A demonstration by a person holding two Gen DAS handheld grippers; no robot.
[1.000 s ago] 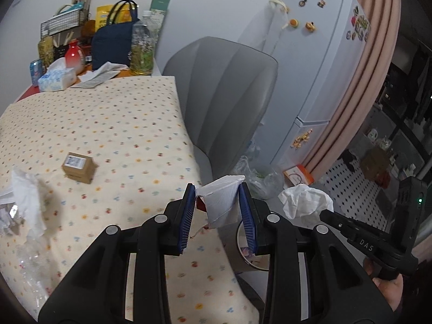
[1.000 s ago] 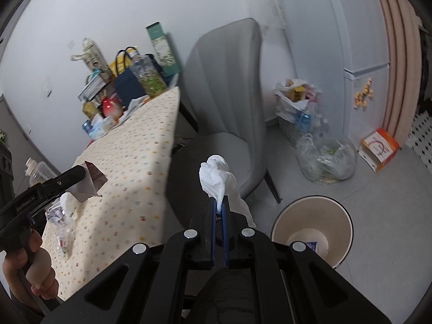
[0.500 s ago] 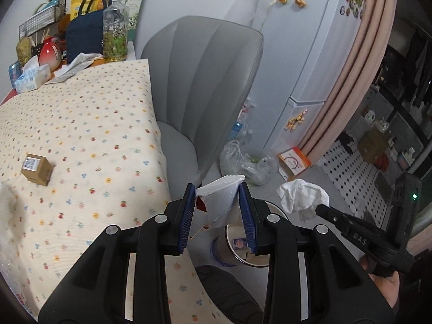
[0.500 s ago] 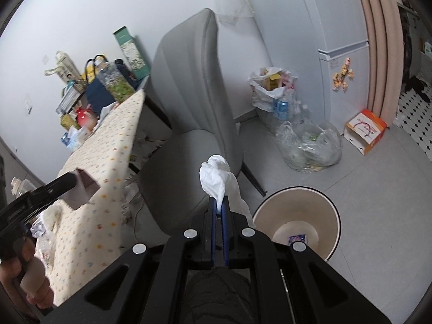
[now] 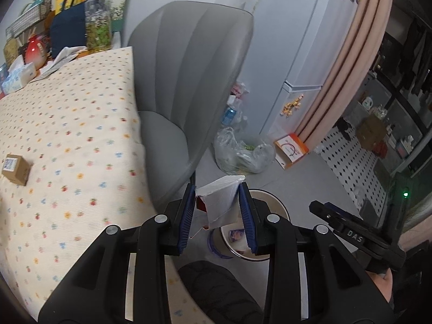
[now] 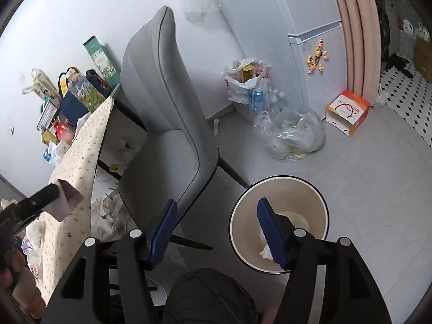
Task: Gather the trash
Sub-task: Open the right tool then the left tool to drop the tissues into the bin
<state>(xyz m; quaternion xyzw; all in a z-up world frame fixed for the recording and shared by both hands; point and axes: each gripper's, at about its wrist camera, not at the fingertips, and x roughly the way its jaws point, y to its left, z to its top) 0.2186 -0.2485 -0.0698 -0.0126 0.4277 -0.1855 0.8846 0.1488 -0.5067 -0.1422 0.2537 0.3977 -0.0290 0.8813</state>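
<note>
Cream cotton-look tablecloth with small printed flowers (image 5: 81, 124): matt, woven texture. Grey upholstered shell chair (image 5: 189, 62): soft matt fabric, stitched ribs. Small brown cardboard box (image 5: 16, 168): dull, paper label. Torn white carton piece with red inner face (image 5: 220, 202): thin coated paper, creased. Round cream plastic bin with dark rim (image 6: 279, 224): smooth, slight sheen. Clear crinkled plastic bag (image 6: 291, 132): glossy. Black plastic gripper bodies matt; blue ribbed rubbery pads (image 6: 270, 235). Floor pale, smooth.

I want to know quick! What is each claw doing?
Left gripper: closed on a torn carton.
Right gripper: jaws opening, nothing between them.
</note>
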